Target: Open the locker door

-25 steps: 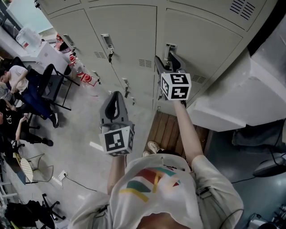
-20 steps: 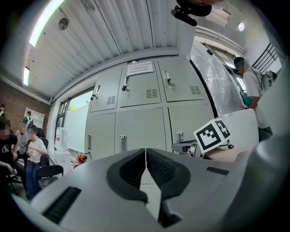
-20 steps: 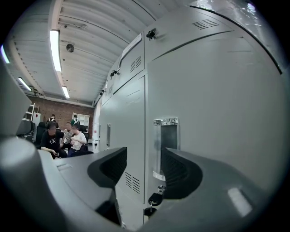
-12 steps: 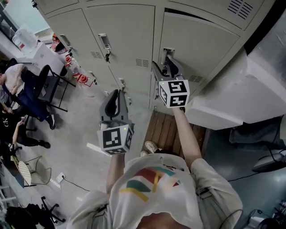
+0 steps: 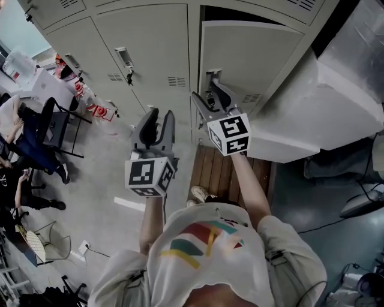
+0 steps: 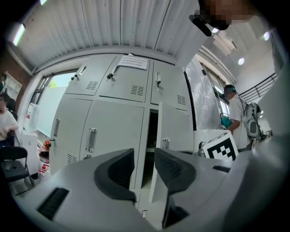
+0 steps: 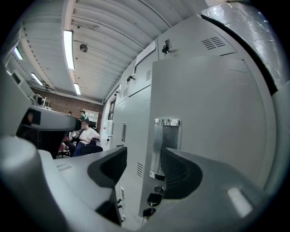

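Nearest me, the left tongs (image 5: 157,114) hung free in front of the lockers. Their jaws had just been opening and stood half apart with nothing between them. The right tongs (image 5: 205,90) were up against the locker door (image 5: 252,60). In the right gripper view their jaws were spread astride the door's free edge, one pad on the outer side and the other over the recessed handle (image 7: 166,145). I couldn't see either pad squeezing the metal.

Just under that handle a key (image 7: 153,199) dangled from the lock. I'd have kept the pads off it, since it would swing and snag.

The door itself stood ajar in the bottom row, its free edge out from the frame and a dark gap (image 5: 240,15) showing along its top. It looked like thin painted sheet steel, so I judged it stiff, light and easy on its hinges, which I took to be on the right. The paint would be slick for a flat pinch. The handle recess, or the edge right beside it, seemed the best purchase, being farthest from the hinge.

Beyond it, the neighbouring locker (image 5: 156,42) was closed.
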Motion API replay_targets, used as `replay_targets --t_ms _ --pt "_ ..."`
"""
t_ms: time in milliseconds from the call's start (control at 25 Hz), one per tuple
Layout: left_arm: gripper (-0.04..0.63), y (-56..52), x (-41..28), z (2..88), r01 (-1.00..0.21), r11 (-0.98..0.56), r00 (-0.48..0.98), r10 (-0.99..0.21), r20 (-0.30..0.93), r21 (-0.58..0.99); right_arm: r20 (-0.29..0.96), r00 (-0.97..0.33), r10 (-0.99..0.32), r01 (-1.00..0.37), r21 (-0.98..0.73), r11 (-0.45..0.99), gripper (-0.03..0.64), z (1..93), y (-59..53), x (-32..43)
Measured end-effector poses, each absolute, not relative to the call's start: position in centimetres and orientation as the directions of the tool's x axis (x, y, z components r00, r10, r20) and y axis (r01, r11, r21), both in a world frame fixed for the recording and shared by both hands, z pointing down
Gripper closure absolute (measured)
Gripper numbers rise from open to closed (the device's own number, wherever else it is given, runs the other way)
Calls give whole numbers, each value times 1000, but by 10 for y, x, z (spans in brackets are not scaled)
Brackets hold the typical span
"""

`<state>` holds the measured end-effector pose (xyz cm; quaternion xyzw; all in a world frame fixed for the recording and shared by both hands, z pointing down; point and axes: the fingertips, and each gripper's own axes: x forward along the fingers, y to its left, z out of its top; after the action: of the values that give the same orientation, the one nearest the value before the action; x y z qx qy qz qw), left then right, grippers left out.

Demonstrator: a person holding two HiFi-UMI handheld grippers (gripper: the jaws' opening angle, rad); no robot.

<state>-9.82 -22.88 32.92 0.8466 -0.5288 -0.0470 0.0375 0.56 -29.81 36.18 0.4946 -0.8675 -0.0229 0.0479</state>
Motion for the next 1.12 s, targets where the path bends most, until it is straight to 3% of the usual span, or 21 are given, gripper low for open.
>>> replay_targets --t_ms 240,440,680,1120 --pt "457 -232 -54 310 -759 -626 627 -777 -57 178 71 -519 -852 -849 68 523 393 362 -272 11" --pt "457 -241 -21 306 -687 -713 719 -695 -13 141 94 -549 -830 -830 56 555 393 369 -255 10" --pt "387 -295 10 326 -646 -743 759 -649 44 176 123 -538 -834 -837 44 546 393 384 -242 21" --pt "393 -325 22 334 -635 -752 771 -630 90 178 129 -485 -865 -872 9 490 394 391 -234 61"
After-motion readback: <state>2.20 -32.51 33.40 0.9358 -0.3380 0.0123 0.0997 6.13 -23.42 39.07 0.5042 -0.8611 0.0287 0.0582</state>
